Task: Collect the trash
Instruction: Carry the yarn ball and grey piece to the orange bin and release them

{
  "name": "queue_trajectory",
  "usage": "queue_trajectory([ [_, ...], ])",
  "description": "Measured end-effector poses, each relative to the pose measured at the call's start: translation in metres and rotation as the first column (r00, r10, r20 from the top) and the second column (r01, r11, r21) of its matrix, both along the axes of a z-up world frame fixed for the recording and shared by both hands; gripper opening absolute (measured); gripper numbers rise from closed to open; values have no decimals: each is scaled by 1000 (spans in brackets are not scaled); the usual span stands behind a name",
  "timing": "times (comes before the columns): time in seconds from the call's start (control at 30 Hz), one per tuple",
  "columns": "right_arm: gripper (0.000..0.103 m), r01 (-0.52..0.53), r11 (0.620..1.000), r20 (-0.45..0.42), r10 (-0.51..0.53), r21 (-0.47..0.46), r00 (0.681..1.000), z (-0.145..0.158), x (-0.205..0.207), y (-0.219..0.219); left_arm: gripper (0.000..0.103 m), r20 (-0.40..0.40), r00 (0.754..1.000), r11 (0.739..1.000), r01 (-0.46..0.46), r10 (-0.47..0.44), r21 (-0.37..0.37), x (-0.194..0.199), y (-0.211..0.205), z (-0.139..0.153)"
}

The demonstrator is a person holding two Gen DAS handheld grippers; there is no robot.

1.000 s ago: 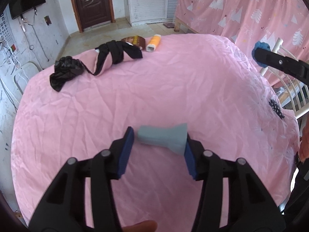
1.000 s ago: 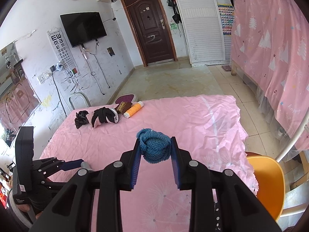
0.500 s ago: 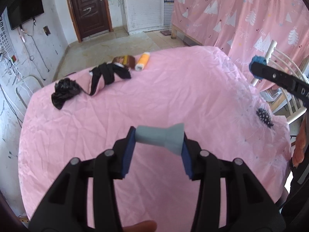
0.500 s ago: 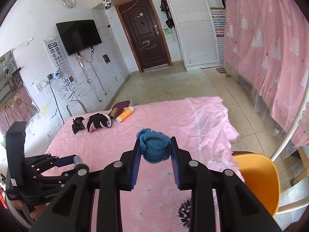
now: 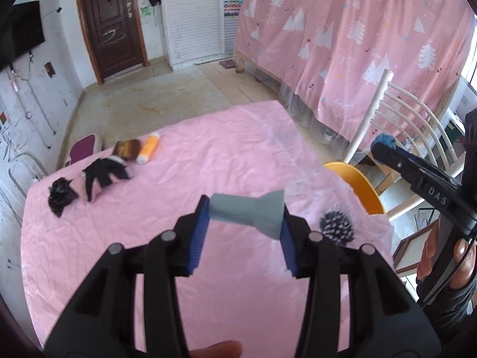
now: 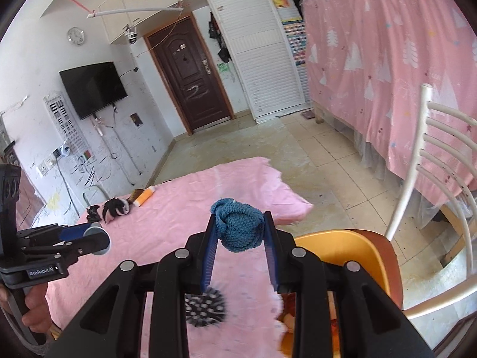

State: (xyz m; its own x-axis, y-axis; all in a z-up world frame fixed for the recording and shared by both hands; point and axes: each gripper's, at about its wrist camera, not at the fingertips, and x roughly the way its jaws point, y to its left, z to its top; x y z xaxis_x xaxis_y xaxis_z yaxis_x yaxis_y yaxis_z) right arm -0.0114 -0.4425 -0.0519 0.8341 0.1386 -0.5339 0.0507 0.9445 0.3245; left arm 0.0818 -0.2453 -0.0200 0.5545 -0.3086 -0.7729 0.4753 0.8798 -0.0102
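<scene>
My left gripper [image 5: 243, 219] is shut on a grey funnel-shaped plastic piece [image 5: 247, 212], held crosswise above the pink table [image 5: 184, 179]. My right gripper [image 6: 240, 229] is shut on a blue knitted ball [image 6: 240, 225], held over the table's right edge near the orange chair seat [image 6: 351, 250]. In the left wrist view the right gripper [image 5: 384, 146] shows at the right, past the table's edge. At the table's far left lie an orange tube [image 5: 149, 148], a brown packet [image 5: 127, 148], a black-strapped pink bundle [image 5: 105, 174] and a crumpled black piece [image 5: 61, 195].
A white metal chair back [image 6: 432, 161] rises to the right of the orange seat. A black spiky print [image 5: 337, 225] marks the cloth near the table's right corner. Behind, tiled floor [image 6: 268, 137] leads to a dark door [image 6: 190, 80], and a pink curtain [image 5: 342, 38] hangs at the right.
Both grippers have drawn back and to the right from the table's middle, still gripping their items. The trash at the far end now looks smaller and the orange chair has come into view.
</scene>
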Motion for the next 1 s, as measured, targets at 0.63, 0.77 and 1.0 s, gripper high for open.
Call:
queue_trajectory([
  [0.63, 20, 56, 998, -104, -56, 1, 993, -48, -14, -75, 42, -30, 988, 987, 150, -148, 58, -1, -138, -1],
  [0.77, 23, 50, 999, -134, -47, 16, 990, -56, -11, -79, 42, -45, 985, 984, 168, -165, 61, 1, -154, -6],
  [1.0, 51, 63, 998, -141, -59, 29, 988, -62, -12, -86, 42, -87, 977, 978, 198, -193, 61, 7, -180, -18],
])
